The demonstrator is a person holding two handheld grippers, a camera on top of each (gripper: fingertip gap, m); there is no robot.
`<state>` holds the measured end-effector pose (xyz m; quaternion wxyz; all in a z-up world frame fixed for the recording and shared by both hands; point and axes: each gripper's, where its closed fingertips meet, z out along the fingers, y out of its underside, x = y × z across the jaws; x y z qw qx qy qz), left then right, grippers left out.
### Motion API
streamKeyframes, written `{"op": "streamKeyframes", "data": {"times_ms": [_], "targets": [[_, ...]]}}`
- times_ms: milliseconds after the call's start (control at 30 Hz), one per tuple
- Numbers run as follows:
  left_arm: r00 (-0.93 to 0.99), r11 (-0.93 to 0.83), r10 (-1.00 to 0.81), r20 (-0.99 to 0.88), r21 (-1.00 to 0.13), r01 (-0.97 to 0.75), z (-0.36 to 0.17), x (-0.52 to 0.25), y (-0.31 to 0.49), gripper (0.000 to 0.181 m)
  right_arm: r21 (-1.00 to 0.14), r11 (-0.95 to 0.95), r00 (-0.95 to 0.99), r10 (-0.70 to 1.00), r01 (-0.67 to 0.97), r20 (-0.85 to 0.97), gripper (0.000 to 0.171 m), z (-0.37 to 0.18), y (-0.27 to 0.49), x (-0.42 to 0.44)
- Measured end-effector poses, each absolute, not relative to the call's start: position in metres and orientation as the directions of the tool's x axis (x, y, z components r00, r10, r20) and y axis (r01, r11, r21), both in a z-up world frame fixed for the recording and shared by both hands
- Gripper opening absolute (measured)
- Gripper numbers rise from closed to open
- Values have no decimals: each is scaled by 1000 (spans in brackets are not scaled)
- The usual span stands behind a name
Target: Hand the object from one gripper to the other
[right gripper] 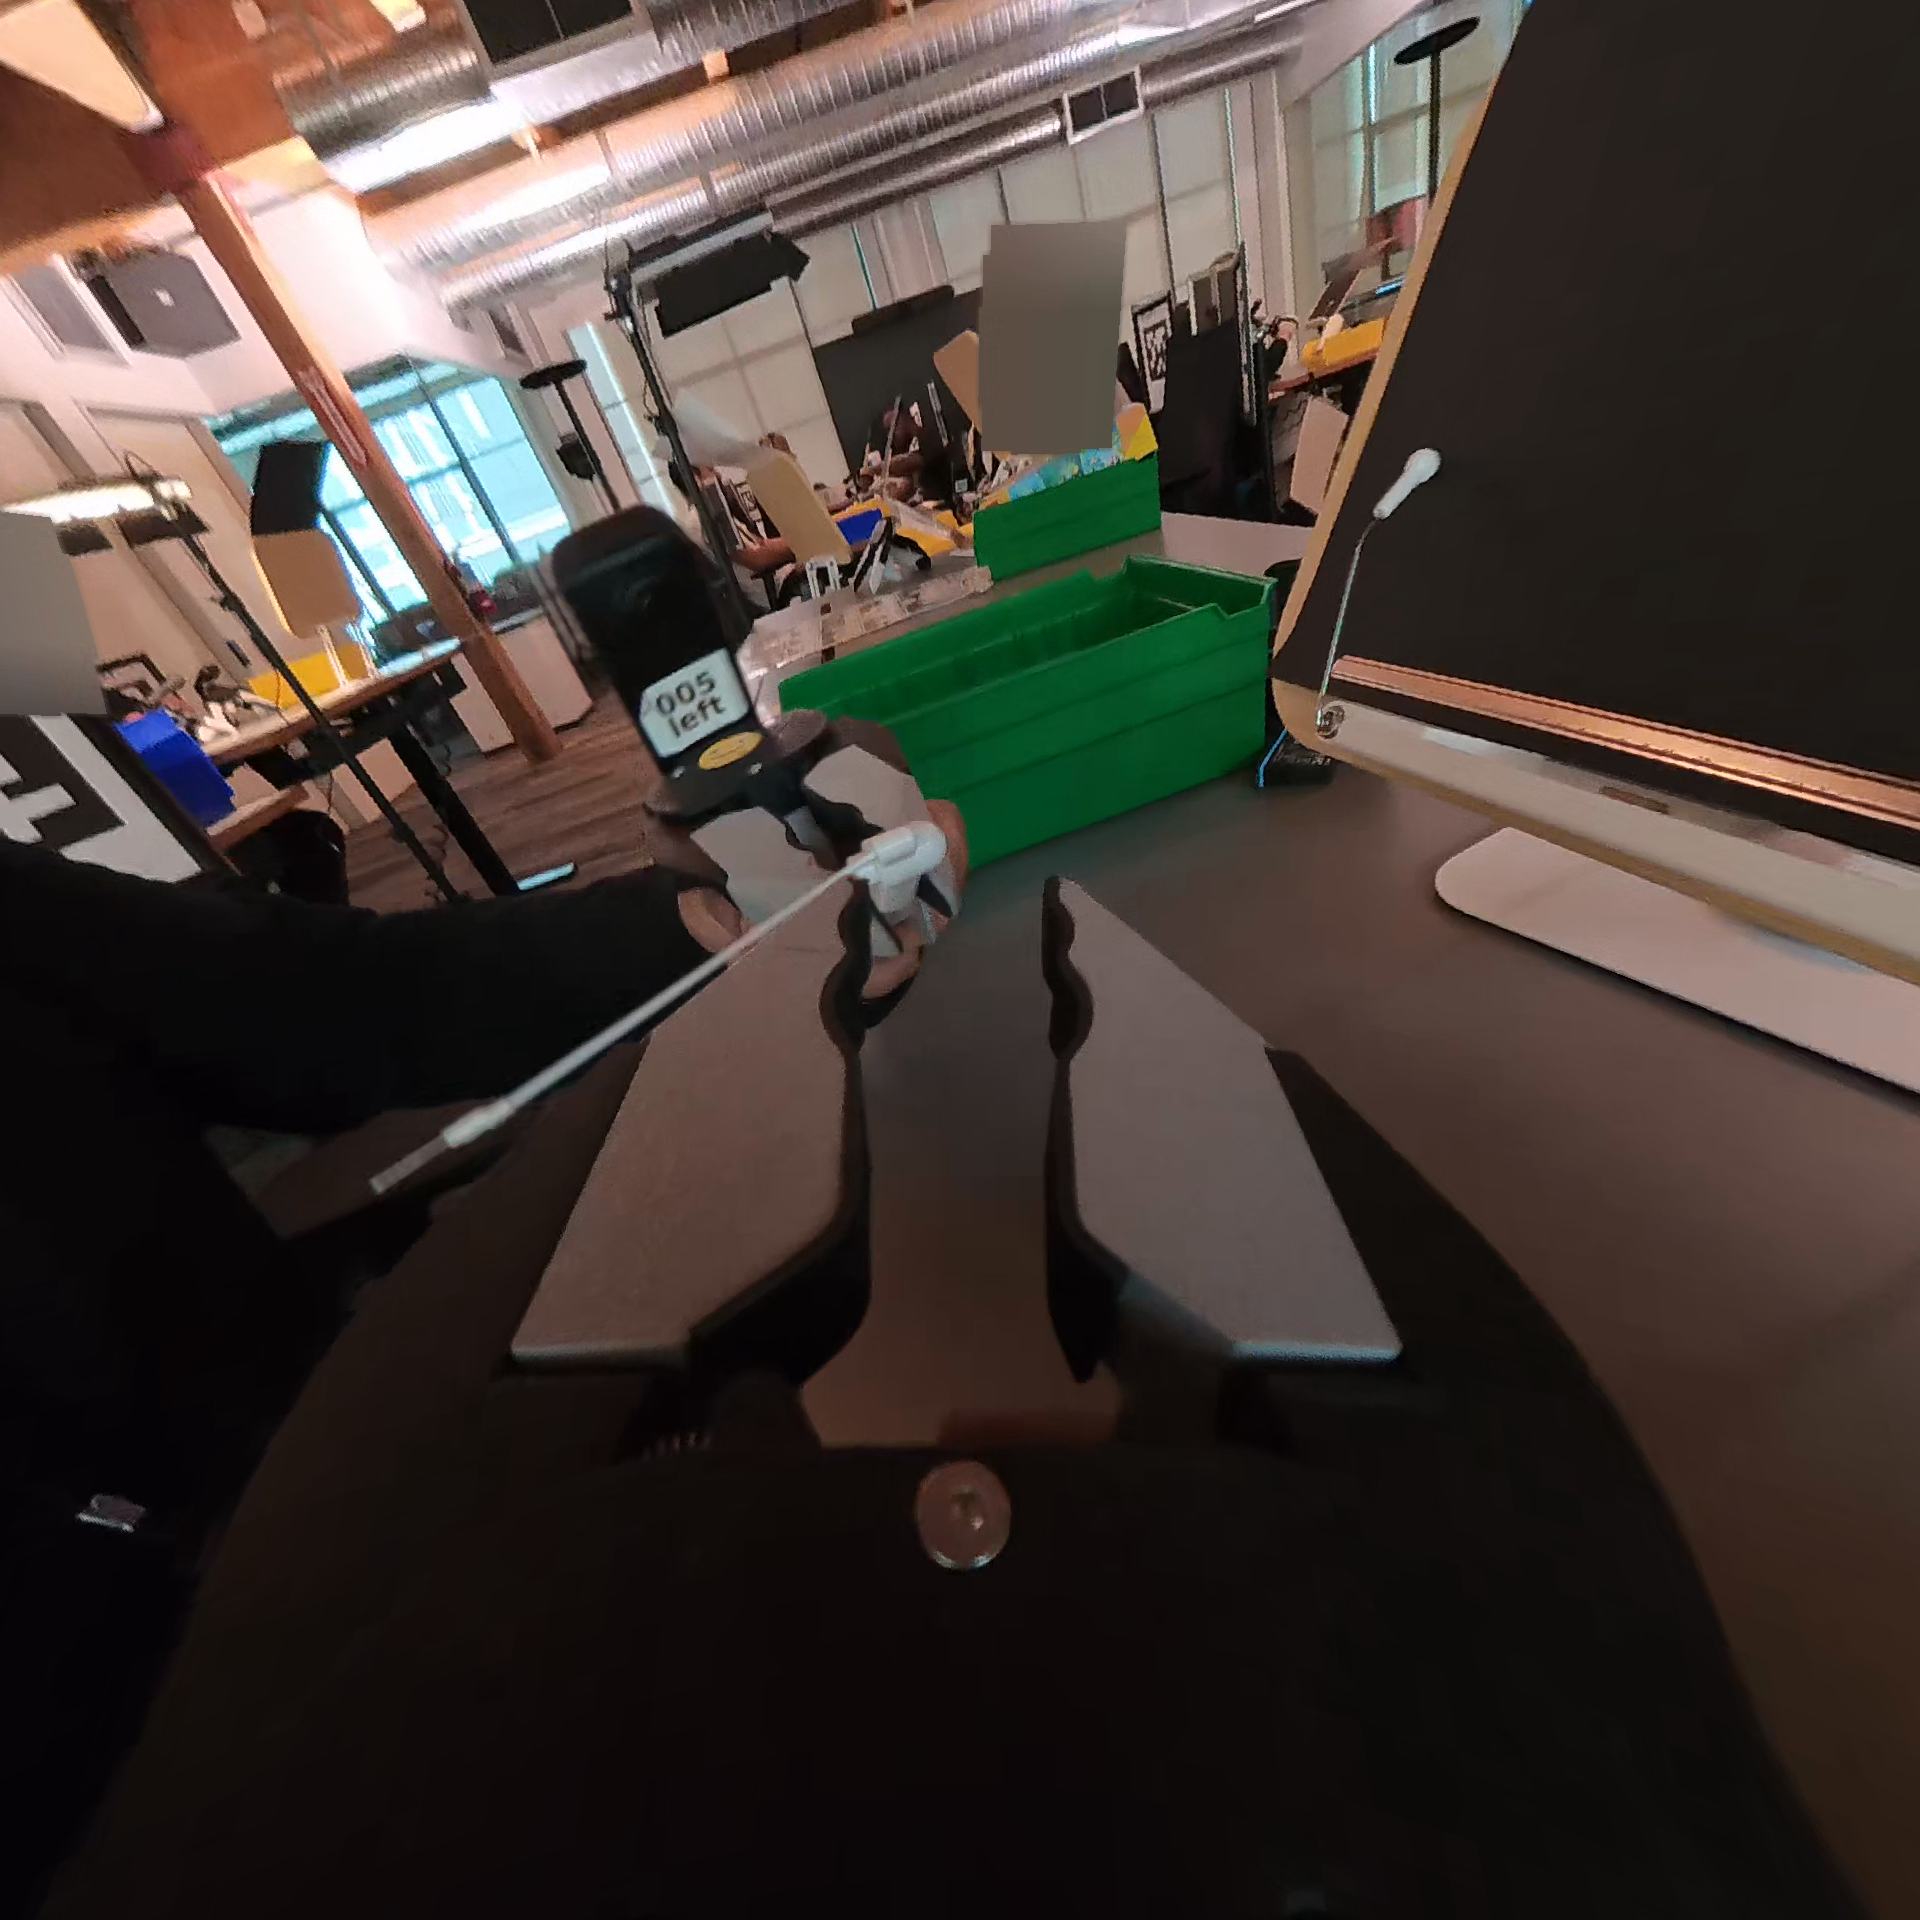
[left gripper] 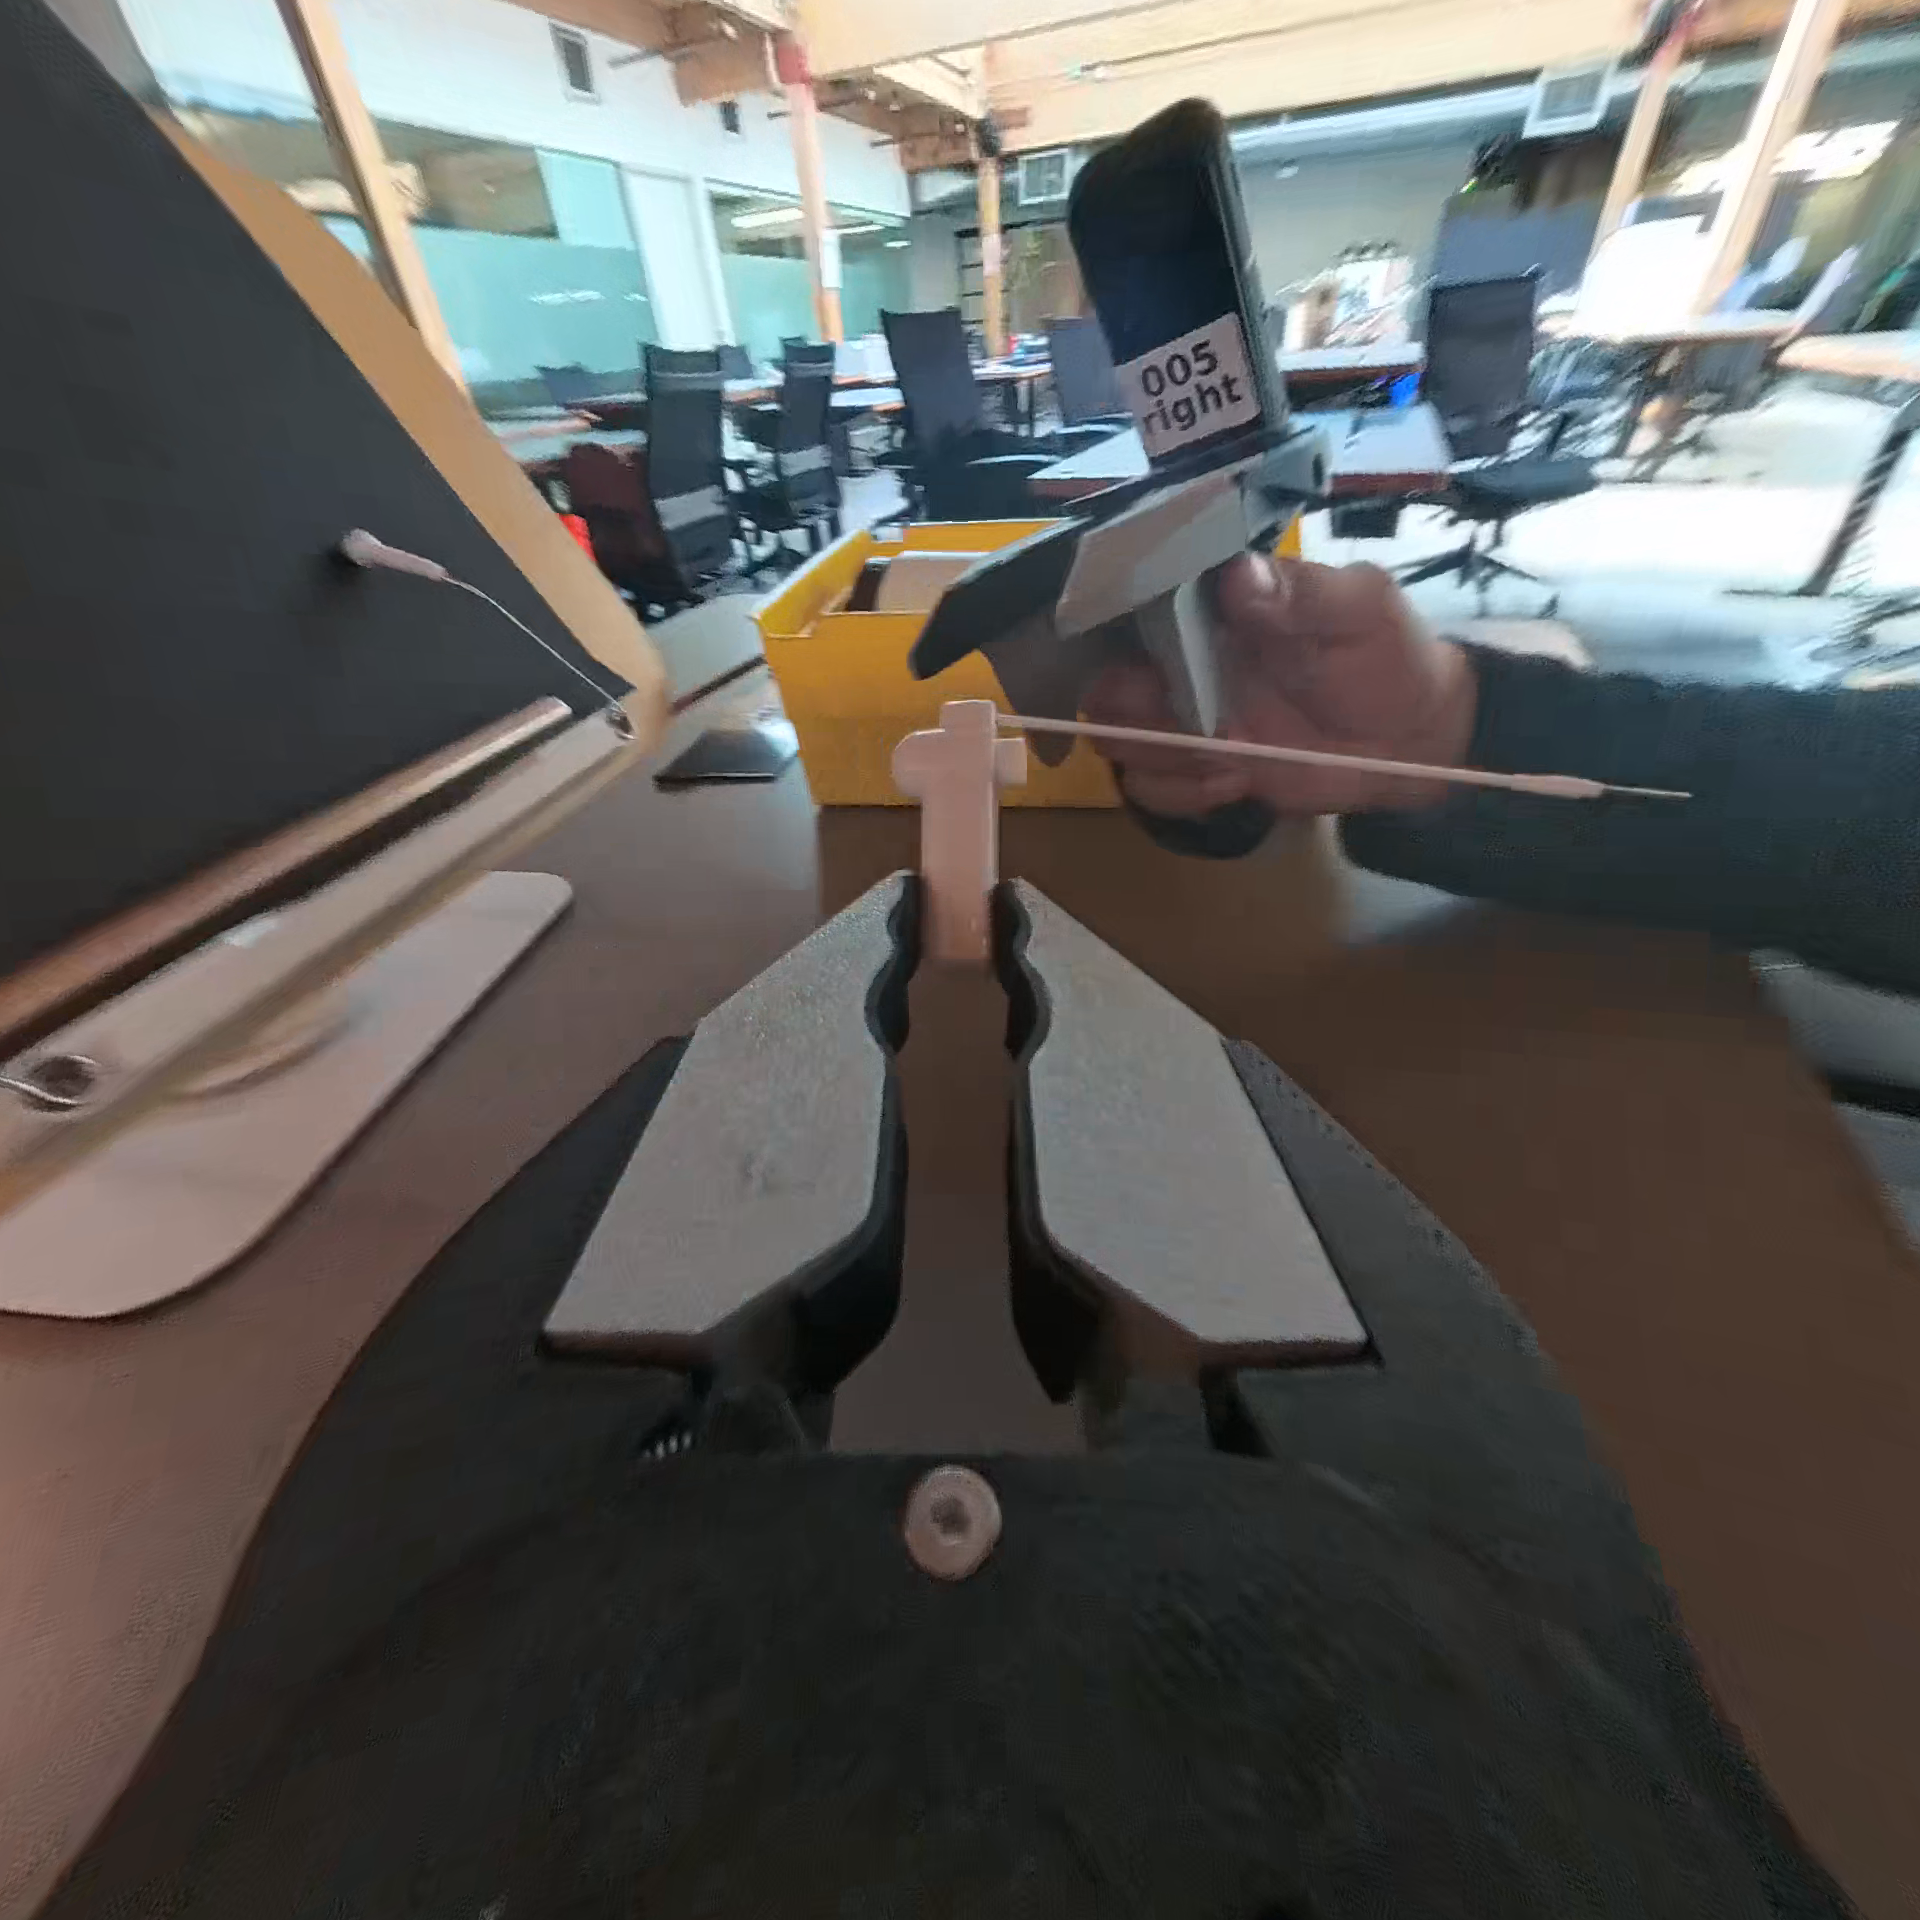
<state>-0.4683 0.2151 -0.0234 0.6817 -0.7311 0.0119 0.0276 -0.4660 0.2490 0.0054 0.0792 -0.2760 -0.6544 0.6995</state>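
Observation:
The object is a white plastic tool (left gripper: 961,821) with a cross-shaped head and a long thin rod pointing right. My left gripper (left gripper: 956,920) is shut on its stem and holds it upright above the table. In the left wrist view my right gripper (left gripper: 987,675) hangs just behind and above the tool's head, held by a hand (left gripper: 1320,675). In the right wrist view my right gripper (right gripper: 951,909) is open and empty. The tool (right gripper: 909,854) sits just past its left fingertip (right gripper: 854,914), still in the left gripper (right gripper: 894,914), with the rod slanting down to the left.
A yellow bin (left gripper: 831,686) stands behind the tool. A green bin (right gripper: 1039,686) lies ahead of the right gripper. A tilted black board on a white-based stand (left gripper: 208,520) (right gripper: 1662,416) is close beside both grippers. The brown table (left gripper: 1455,1143) lies below. One gripper's finger ends stand about 5 centimeters off the other's.

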Motion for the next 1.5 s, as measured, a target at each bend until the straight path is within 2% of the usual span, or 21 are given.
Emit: {"op": "streamKeyframes", "data": {"times_ms": [200, 333, 400, 467, 567, 667, 767, 900, 1000, 1067, 1133, 1233, 1400, 1500], "targets": [[987, -42, -105, 122, -992, 118, -22, -455, 218, 11, -979, 81, -888, 441, 185, -132, 39, -18, 215, -452], [979, -112, -148, 137, -986, 121, -36, -444, 222, 11, -986, 87, -901, 424, 141, -91, 38, -16, 204, -447], [976, -132, -166, 139, -984, 118, -41, -439, 225, 11, -983, 105, -889, 449, 148, -86, 23, -20, 206, -451], [981, -142, -136, 141, -982, 121, -44, -442, 227, 11, -978, 121, -876, 474, 169, -93, 23, -23, 210, -455], [996, -141, -54, 76, -988, 68, -47, -454, 226, 15, -969, 55, -837, 518, 240, -178, 23, -22, 221, -465], [990, -193, 52, -129, -974, -117, -55, -467, 226, 27, -943, -53, -788, 536, 329, -305, 22, -20, 236, -475], [880, -260, 148, -452, -876, -406, -55, -475, 226, 31, -884, -179, -743, 484, 432, -461, 22, -15, 245, -479], [578, -329, 175, -797, -600, -729, -49, -470, 226, 29, -769, -263, -652, 414, 582, -635, 22, -20, 249, -482], [335, -318, 167, -927, -372, -872, -41, -456, 226, 24, -670, -291, -577, 348, 683, -739, 23, -28, 246, -482], [235, -320, 164, -958, -277, -906, -39, -451, 228, 24, -601, -300, -535, 277, 741, -798, 23, -30, 243, -479], [180, -346, 136, -974, -217, -913, -44, -453, 230, 26, -552, -296, -504, 226, 780, -833, 22, -31, 239, -476], [88, -372, 127, -988, -130, -919, -44, -456, 230, 25, -521, -251, -470, 237, 816, -850, 23, -41, 235, -473], [43, -338, 119, -992, -81, -938, -42, -444, 231, 11, -473, -248, -444, 166, 845, -881, 23, -39, 228, -468], [87, -355, 95, -992, -115, -928, -44, -446, 232, 10, -495, -244, -462, 181, 834, -868, 22, -40, 230, -469]]}}
